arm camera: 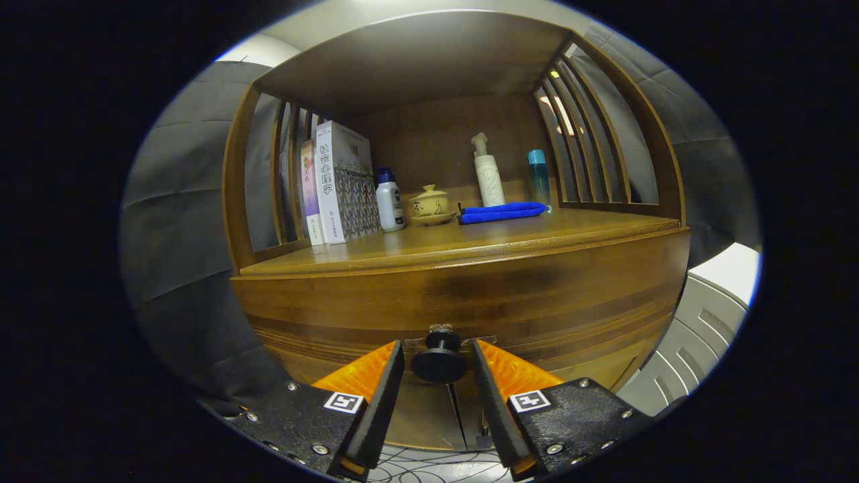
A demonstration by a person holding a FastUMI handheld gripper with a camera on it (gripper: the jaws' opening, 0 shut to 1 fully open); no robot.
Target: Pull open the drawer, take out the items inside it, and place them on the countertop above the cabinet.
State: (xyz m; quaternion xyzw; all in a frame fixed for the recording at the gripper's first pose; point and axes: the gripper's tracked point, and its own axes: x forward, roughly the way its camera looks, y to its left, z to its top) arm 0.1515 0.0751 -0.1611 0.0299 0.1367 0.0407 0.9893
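A wooden cabinet fills the view, and its drawer front [470, 302] runs below the countertop [470, 241]. A round black knob [439, 362] sticks out from the drawer's lower middle. My gripper [437, 352] is open, its two fingers flanking the knob with a small gap on each side, neither pressing on it. The drawer looks closed, so what it holds is hidden.
On the countertop stand books [339, 184] at the left, a white bottle with a blue cap [389, 201], a small yellow lidded cup on a saucer [429, 204], a folded blue cloth [500, 212], a white pump bottle [488, 174] and a teal bottle [538, 178]. Slatted wooden sides and a shelf top enclose it.
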